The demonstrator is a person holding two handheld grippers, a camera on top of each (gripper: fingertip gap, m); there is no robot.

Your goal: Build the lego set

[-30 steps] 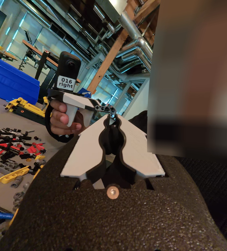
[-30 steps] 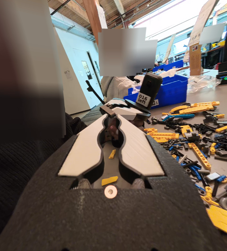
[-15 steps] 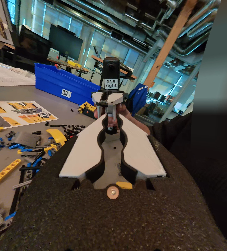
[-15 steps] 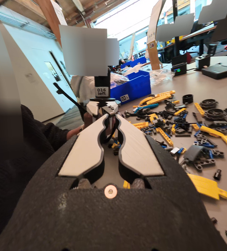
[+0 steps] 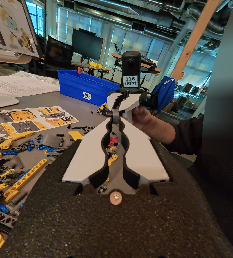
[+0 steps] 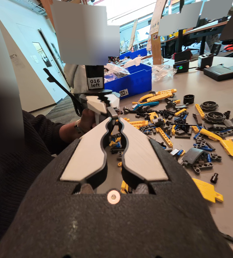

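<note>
My left gripper (image 5: pixel 115 121) and right gripper (image 6: pixel 114 120) point at each other, tip to tip, in the air above a grey table (image 5: pixel 74 106). Both are shut on one small grey beam (image 5: pixel 115 116), which also shows in the right wrist view (image 6: pixel 112 111). A short black pin (image 5: pixel 108 113) sticks out of the beam's side. The right gripper (image 5: pixel 120 103) faces my left camera with a hand round its grip. The left gripper (image 6: pixel 107 104) faces my right camera, also hand-held.
Loose yellow, blue, grey and black building pieces (image 6: pixel 169 125) cover the table below. A blue bin (image 5: pixel 82 86) stands behind them, a sticker sheet (image 5: pixel 29 120) lies at the left, dark wheels (image 6: pixel 213 115) at the right. A dark-sleeved arm (image 6: pixel 29 139) is close by. My two grippers' fingertips are within a few centimetres of each other.
Both grippers have swung round and levelled out, from pointing up towards the ceiling to looking across the table. They stay tip to tip with the grey beam between them.
</note>
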